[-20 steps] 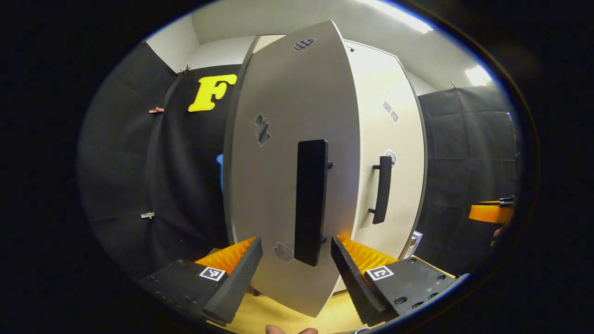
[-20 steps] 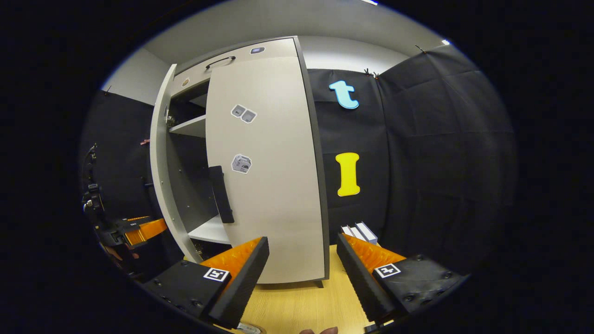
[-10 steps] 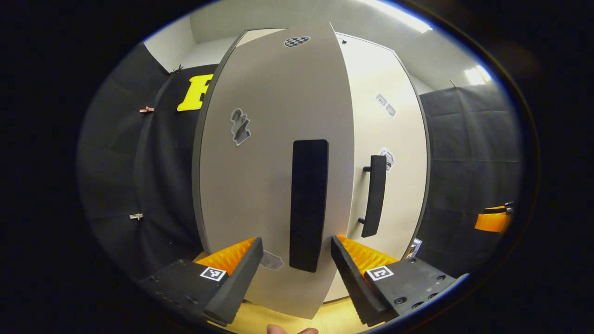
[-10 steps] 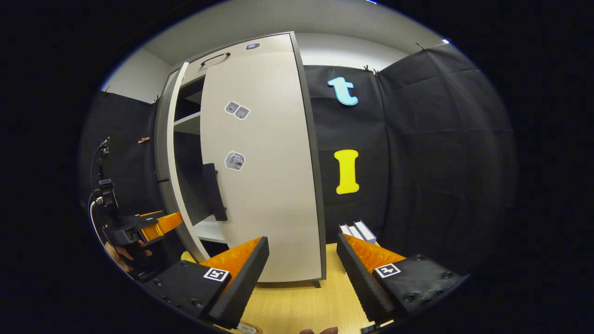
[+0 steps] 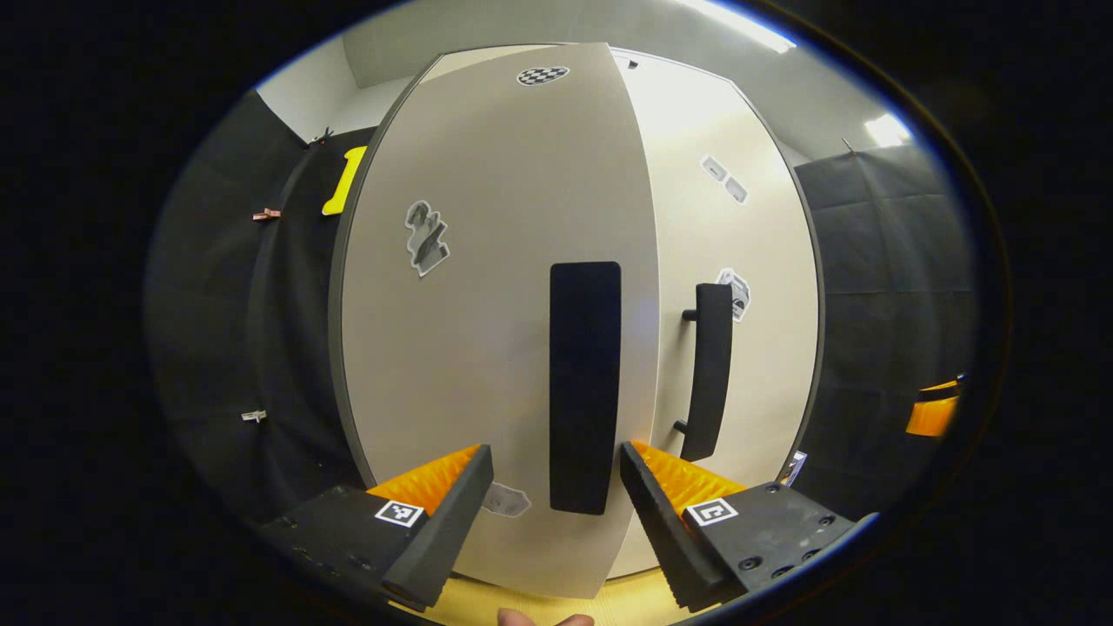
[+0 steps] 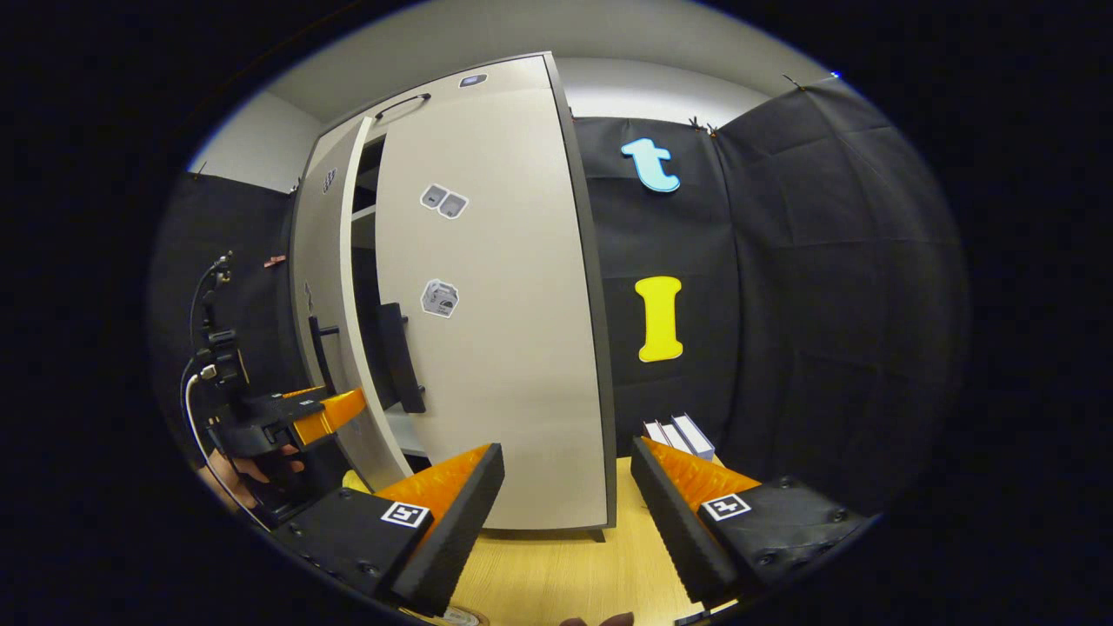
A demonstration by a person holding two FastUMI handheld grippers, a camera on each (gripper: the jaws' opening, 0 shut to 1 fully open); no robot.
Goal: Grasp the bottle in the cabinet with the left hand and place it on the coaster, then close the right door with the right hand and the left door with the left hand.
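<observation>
Left door (image 5: 487,348): pale grey panel, standing nearly shut, a narrow gap showing along its free edge in the right gripper view. Its black bar handle (image 5: 584,387) is sitting directly ahead of the left gripper (image 5: 556,504), between the two fingers in the left gripper view; whether either finger is touching it cannot be told. The left gripper is standing wide open and is holding nothing.

Right door (image 6: 496,330): lying flush against the cabinet (image 6: 435,87), its own black handle (image 5: 709,369) standing just beside the left door's handle. Stickers (image 6: 443,202) are showing on its face.

Right gripper (image 6: 565,513): hanging well apart from the right door, over the wooden tabletop (image 6: 565,574), fingers spread wide and holding nothing. In its view the left gripper is appearing at the far left, close to the left door's edge, a hand (image 6: 248,474) gripping it from below.

Small white boxes (image 6: 678,433): standing on the tabletop near the cabinet's right side, against the booth wall.
</observation>
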